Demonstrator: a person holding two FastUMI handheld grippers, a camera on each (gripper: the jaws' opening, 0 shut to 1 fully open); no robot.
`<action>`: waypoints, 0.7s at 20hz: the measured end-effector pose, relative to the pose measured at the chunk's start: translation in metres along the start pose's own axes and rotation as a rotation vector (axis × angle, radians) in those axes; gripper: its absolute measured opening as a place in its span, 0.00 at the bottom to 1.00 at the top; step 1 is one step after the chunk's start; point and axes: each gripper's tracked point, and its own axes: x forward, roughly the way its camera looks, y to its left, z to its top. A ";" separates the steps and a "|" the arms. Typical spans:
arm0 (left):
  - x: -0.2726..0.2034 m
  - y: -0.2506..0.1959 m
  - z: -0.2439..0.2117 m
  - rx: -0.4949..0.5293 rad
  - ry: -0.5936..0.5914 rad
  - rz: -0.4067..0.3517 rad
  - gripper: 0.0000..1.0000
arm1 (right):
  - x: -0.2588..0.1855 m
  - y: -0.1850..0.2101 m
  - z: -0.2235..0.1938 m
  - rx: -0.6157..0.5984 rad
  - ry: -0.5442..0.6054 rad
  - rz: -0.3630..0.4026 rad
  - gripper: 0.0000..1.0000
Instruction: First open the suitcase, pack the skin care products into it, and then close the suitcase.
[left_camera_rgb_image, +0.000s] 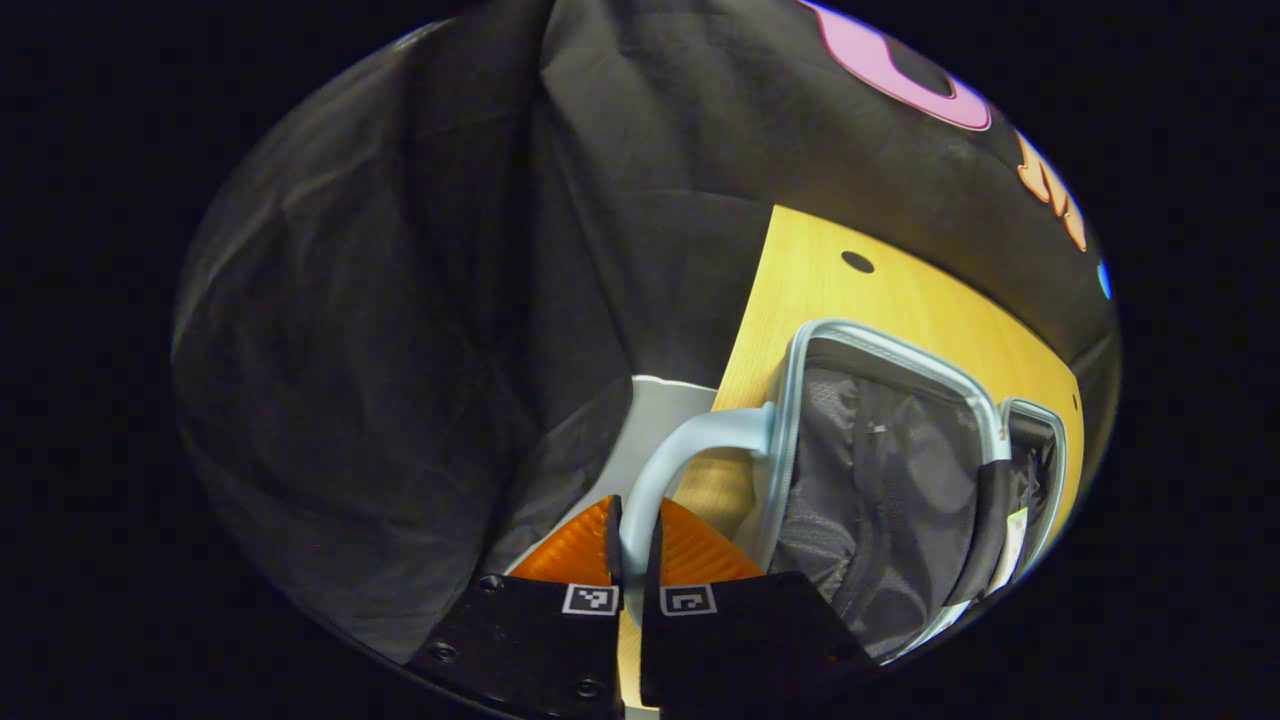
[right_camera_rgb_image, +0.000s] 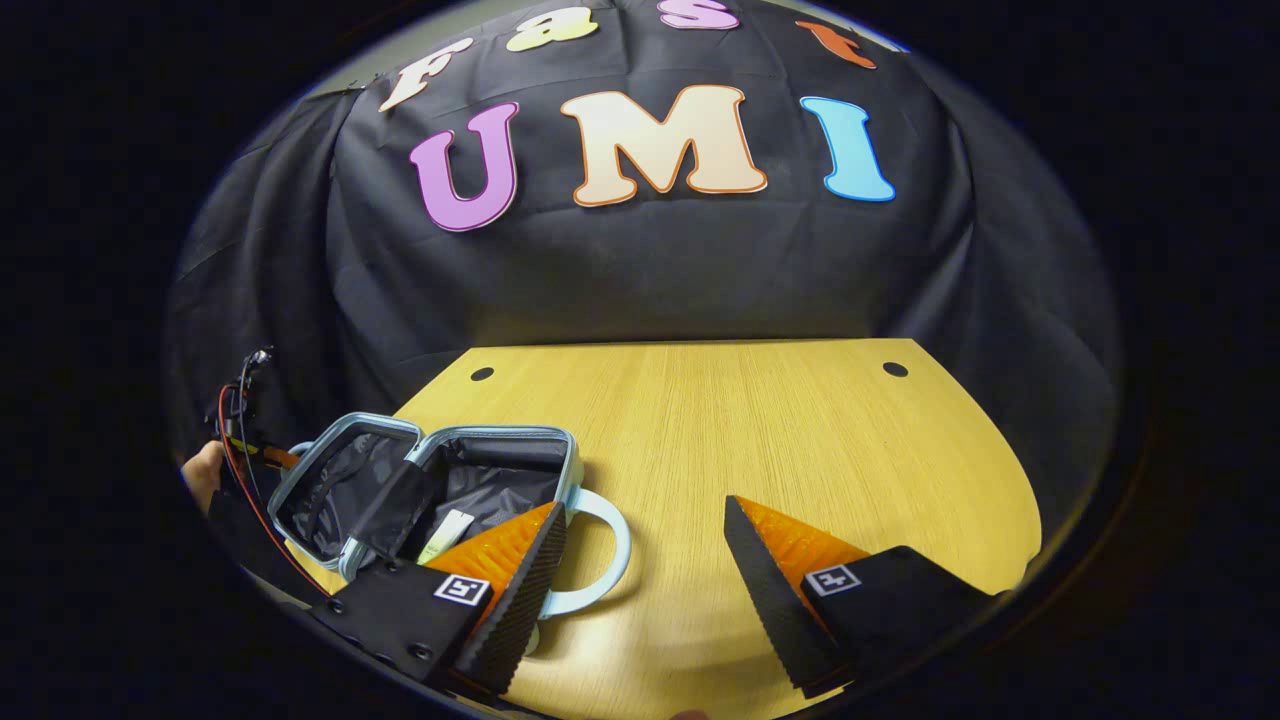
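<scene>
The left gripper (left_camera_rgb_image: 633, 560) was clenched on the pale blue handle (left_camera_rgb_image: 690, 450) of the suitcase (left_camera_rgb_image: 880, 500), both orange fingers pressed against the loop's near end, probably to hold or swing the lid half for closing. Past the handle, the suitcase stood open on the wooden table (left_camera_rgb_image: 850, 300), its grey lining and a dark strap showing inside the blue rim. In the right gripper view, the right gripper (right_camera_rgb_image: 640, 570) hung released, its fingers spread wide above the tabletop and gripping nothing, just beside the suitcase's other handle (right_camera_rgb_image: 600, 560); it seemed to be waiting clear of the case. There both halves of the suitcase lay open near the table's left edge, and a pale tube, likely one of the skin care products (right_camera_rgb_image: 447, 533), rested in the nearer half. A hand (right_camera_rgb_image: 205, 470) with red and black cables showed beyond the far half. No brand or label on the case or the tube could be read; a small tag inside was too blurred.
</scene>
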 end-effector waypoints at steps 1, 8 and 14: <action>-0.011 -0.002 0.007 0.005 -0.023 -0.004 0.01 | 0.000 -0.002 0.002 -0.002 -0.007 0.003 0.98; -0.091 -0.022 0.055 0.033 -0.183 -0.053 0.00 | -0.001 -0.011 0.001 0.005 -0.048 0.049 0.98; -0.160 -0.074 0.080 0.082 -0.283 -0.045 0.00 | -0.010 -0.037 0.001 0.004 -0.057 0.118 0.98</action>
